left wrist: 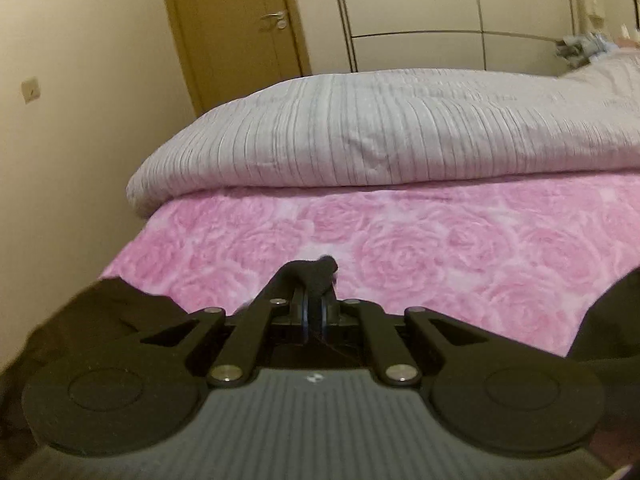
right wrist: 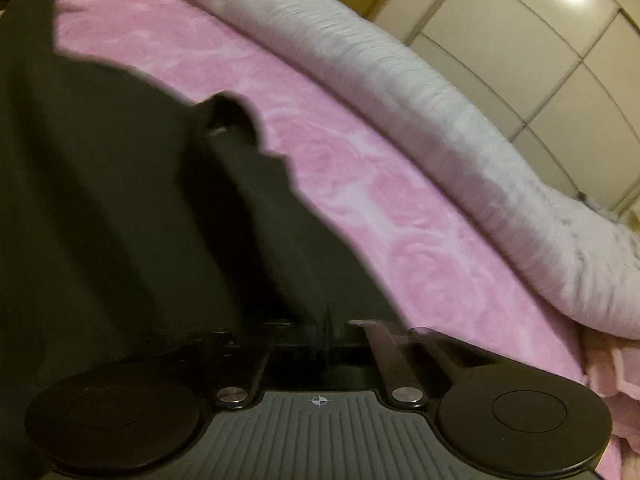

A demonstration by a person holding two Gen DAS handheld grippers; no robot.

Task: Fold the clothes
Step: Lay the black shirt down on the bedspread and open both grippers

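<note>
- Pinching black garment [left wrist: 320, 270] cloth, the left gripper [left wrist: 315, 304] is being held with its fingers pressed together.
- Pinching the same cloth, the right gripper [right wrist: 232, 120] is being kept level, tension even.
- The garment is being held above the bed's [left wrist: 420, 248] near edge; the grey duvet [left wrist: 400, 132] beyond is best avoided.

Blurred right gripper [right wrist: 320, 332] under black garment [right wrist: 100, 200], above pink bedspread [right wrist: 360, 168].

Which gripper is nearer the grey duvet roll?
Hard to call. The left gripper and the right gripper each pinch the black garment over the pink rose bedspread, with bare bedspread between each one and the grey duvet roll.
</note>
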